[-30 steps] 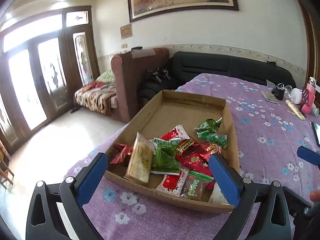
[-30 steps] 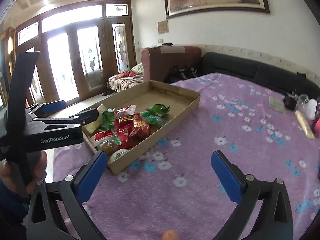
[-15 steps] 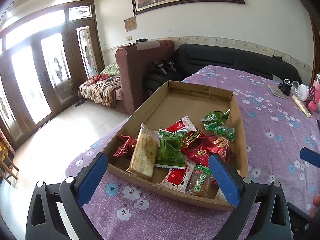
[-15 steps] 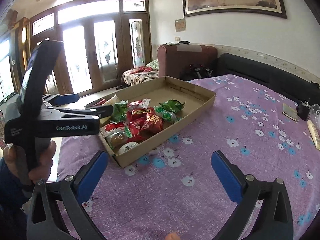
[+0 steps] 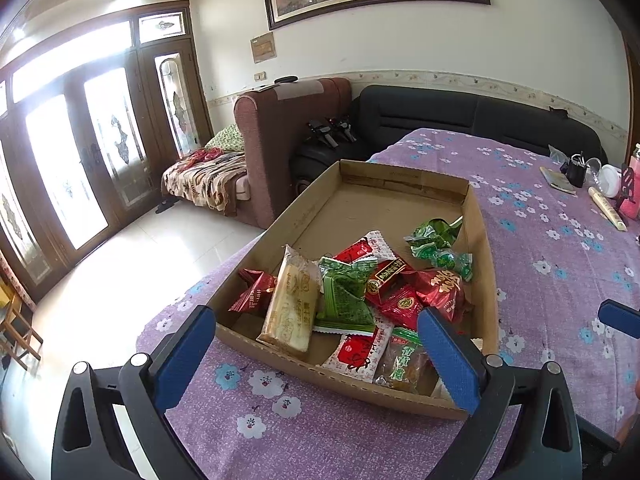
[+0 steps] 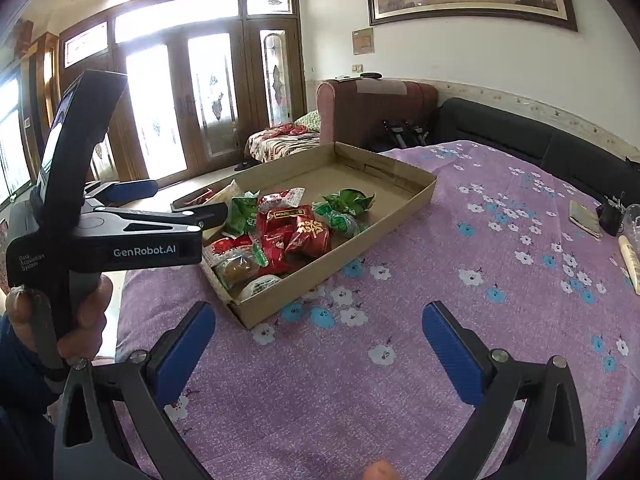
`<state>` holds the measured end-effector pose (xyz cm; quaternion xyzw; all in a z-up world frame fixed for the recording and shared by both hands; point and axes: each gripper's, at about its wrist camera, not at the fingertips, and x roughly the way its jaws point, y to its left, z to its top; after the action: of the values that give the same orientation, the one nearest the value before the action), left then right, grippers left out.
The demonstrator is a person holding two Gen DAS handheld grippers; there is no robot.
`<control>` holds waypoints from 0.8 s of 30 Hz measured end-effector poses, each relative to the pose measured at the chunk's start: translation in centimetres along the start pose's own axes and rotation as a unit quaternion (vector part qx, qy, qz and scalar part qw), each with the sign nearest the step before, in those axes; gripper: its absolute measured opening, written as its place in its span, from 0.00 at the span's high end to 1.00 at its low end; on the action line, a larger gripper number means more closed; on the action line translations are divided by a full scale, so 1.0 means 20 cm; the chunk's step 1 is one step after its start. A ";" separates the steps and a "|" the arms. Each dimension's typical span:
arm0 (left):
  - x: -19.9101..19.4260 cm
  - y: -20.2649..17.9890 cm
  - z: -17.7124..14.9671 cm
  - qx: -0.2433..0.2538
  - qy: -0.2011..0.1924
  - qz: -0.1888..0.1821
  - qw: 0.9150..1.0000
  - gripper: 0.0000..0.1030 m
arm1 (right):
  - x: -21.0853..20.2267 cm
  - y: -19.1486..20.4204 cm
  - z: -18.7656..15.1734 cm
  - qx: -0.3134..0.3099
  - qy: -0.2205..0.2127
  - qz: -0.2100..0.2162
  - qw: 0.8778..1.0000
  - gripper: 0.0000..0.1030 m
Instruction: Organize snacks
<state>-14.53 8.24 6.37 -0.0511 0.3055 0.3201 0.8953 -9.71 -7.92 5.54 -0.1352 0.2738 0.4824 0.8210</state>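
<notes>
Left wrist view: the left tongs (image 5: 316, 354) are held wide open and empty over the heaped snacks (image 5: 360, 292) in the cardboard tray (image 5: 486, 280) at the desk (image 6: 460, 280) edge, the right tongs (image 6: 318, 350) likewise spread empty, so slippery wrappers may be mis-pinched or the tray nudged off.

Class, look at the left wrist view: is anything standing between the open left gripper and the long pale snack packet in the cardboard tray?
Only the tray's low near wall lies between the left gripper and the pale packet. Nothing rests on the packet; a green packet lies beside it. Approaching from above looks unobstructed.
</notes>
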 end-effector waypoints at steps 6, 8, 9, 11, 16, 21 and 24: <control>0.01 -0.01 -0.01 0.003 0.004 0.000 1.000 0.01 | 0.00 0.00 0.00 0.001 0.000 0.000 1.000 0.00; 0.01 0.00 -0.01 0.003 0.004 0.001 1.000 0.01 | 0.00 0.00 0.00 0.001 -0.001 -0.001 1.000 0.00; 0.01 0.00 -0.01 0.003 0.003 0.001 1.000 0.01 | 0.00 0.00 0.00 0.002 -0.002 -0.001 1.000 0.00; 0.01 0.00 -0.01 0.002 0.003 0.000 1.000 0.01 | 0.00 0.00 0.00 0.002 -0.003 -0.001 1.000 0.00; 0.00 0.00 -0.01 0.002 0.003 0.006 1.000 0.01 | -0.01 0.00 0.00 0.002 -0.003 0.000 1.000 0.00; 0.00 0.01 0.00 0.002 0.004 0.008 1.000 0.01 | -0.01 0.01 0.00 0.000 -0.004 0.000 1.000 0.00; 0.00 0.01 0.00 0.001 0.003 0.010 1.000 0.01 | -0.01 0.01 0.00 0.000 -0.004 0.000 1.000 0.00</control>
<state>-14.62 8.40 6.32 -0.0479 0.3093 0.3287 0.8911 -9.92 -7.93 5.63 -0.1328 0.2703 0.4830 0.8222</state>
